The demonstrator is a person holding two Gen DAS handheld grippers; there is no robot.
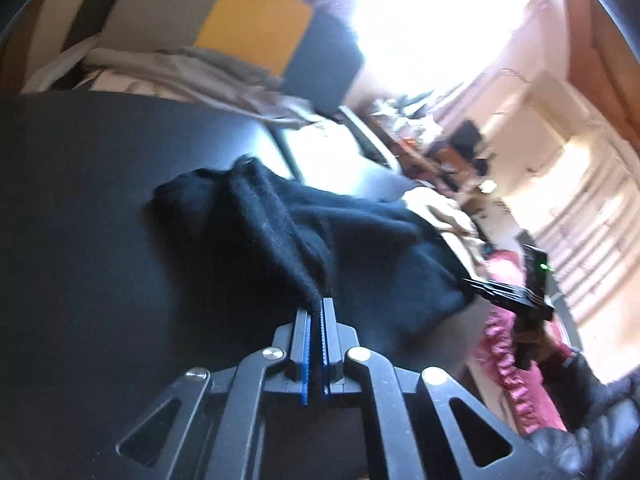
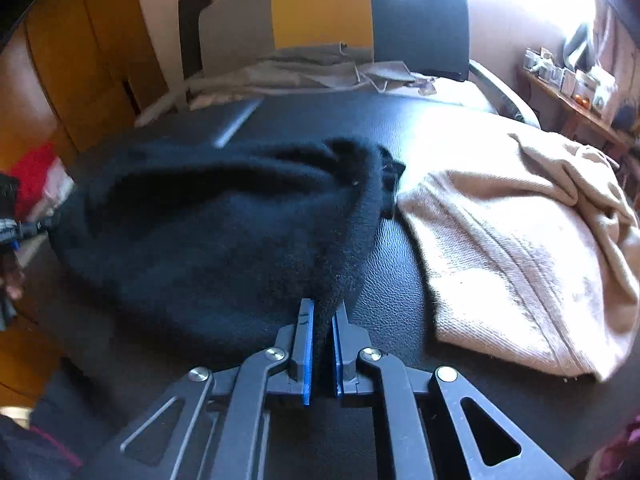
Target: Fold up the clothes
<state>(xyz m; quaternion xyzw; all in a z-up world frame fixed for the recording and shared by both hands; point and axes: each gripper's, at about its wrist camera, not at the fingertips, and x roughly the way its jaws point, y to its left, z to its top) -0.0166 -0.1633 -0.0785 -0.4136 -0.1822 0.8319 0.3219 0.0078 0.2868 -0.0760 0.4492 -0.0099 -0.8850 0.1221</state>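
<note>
A black fleece garment [image 1: 360, 248] lies bunched on the black table [image 1: 80, 220] and is lifted at two edges. In the left wrist view my left gripper [image 1: 316, 304] is shut on one thick hem of it. My right gripper [image 1: 472, 282] shows at the right, gripping the far side of the cloth. In the right wrist view the same black garment [image 2: 200, 232] stretches leftward from my right gripper [image 2: 323, 306], whose blue pads are shut on its folded edge. My left gripper [image 2: 50, 223] holds the opposite edge at the far left, partly cut off.
A beige garment [image 2: 520, 240] lies crumpled on the table [image 2: 400, 280] right of the black one. Behind the table stands a grey, yellow and black chair [image 2: 320, 12] draped with grey clothes [image 2: 312, 68]. A cluttered shelf [image 2: 576, 96] is at far right.
</note>
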